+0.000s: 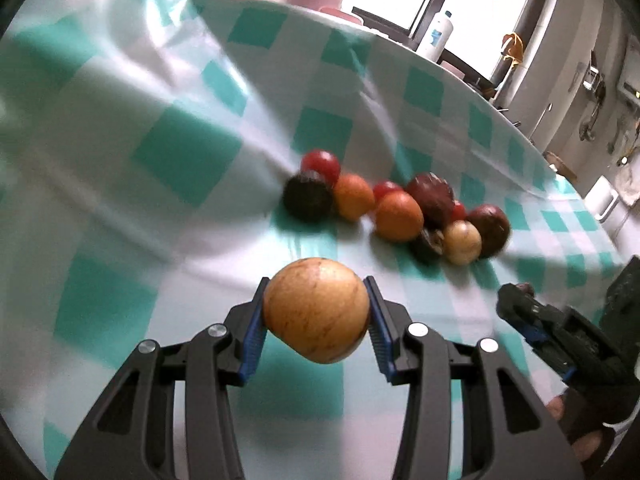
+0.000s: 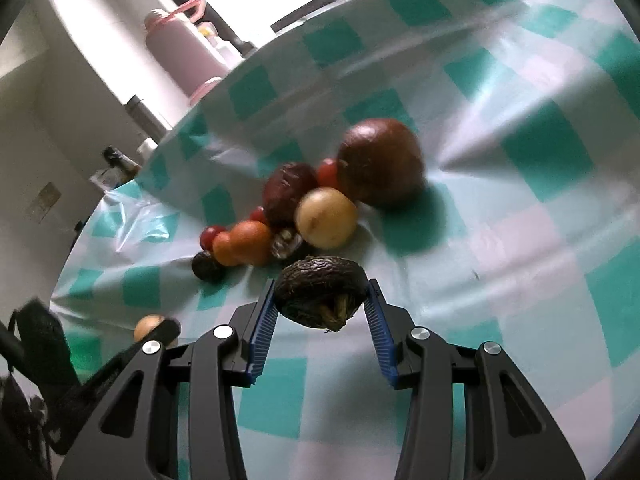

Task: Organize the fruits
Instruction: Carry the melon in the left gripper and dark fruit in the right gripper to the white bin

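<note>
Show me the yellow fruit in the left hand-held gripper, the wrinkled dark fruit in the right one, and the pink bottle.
Yellow fruit [image 1: 316, 310], left wrist view, middle of its skin.
Wrinkled dark fruit [image 2: 320, 290], right wrist view, middle of its top.
Pink bottle [image 2: 182, 54], right wrist view, middle of its body.
</note>
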The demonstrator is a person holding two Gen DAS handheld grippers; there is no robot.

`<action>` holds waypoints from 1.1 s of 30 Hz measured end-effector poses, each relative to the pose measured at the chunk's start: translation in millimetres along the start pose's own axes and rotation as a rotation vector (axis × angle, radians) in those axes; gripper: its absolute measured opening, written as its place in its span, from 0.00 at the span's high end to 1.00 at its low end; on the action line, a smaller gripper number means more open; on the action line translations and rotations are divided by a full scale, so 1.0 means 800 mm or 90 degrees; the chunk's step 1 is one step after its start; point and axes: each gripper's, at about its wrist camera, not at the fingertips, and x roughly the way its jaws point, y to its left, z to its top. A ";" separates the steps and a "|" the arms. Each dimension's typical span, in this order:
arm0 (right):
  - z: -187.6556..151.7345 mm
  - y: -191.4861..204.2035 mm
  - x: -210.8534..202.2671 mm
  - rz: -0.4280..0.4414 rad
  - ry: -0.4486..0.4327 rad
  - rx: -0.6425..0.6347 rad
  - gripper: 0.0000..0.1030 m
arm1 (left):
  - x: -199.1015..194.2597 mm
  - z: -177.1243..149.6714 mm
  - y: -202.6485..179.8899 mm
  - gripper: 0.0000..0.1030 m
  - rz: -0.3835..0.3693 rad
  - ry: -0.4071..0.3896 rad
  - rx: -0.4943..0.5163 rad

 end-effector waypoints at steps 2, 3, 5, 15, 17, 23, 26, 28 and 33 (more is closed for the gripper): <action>-0.016 -0.004 -0.019 0.018 -0.005 0.016 0.57 | -0.019 -0.019 -0.001 0.56 -0.002 0.000 0.001; -0.027 -0.003 -0.034 0.020 -0.008 0.014 0.57 | -0.031 -0.030 0.000 0.56 -0.002 0.000 0.001; -0.047 -0.003 -0.062 0.032 -0.015 0.005 0.57 | -0.044 -0.045 -0.005 0.56 -0.007 0.001 0.005; -0.099 -0.039 -0.180 0.024 -0.079 -0.037 0.57 | -0.093 -0.118 -0.076 0.56 -0.006 -0.010 0.132; -0.105 -0.049 -0.195 0.018 -0.087 -0.039 0.57 | -0.098 -0.130 -0.093 0.56 -0.013 -0.008 0.158; -0.130 -0.096 -0.240 0.000 -0.111 -0.023 0.57 | -0.104 -0.162 -0.138 0.56 -0.016 -0.008 0.234; -0.139 -0.118 -0.252 -0.008 -0.114 -0.008 0.57 | -0.107 -0.179 -0.160 0.56 -0.012 -0.011 0.279; -0.147 -0.135 -0.265 -0.015 -0.119 0.001 0.57 | -0.108 -0.187 -0.173 0.56 -0.015 -0.010 0.298; -0.166 -0.170 -0.303 -0.041 -0.149 0.002 0.57 | -0.112 -0.205 -0.202 0.56 -0.017 -0.012 0.344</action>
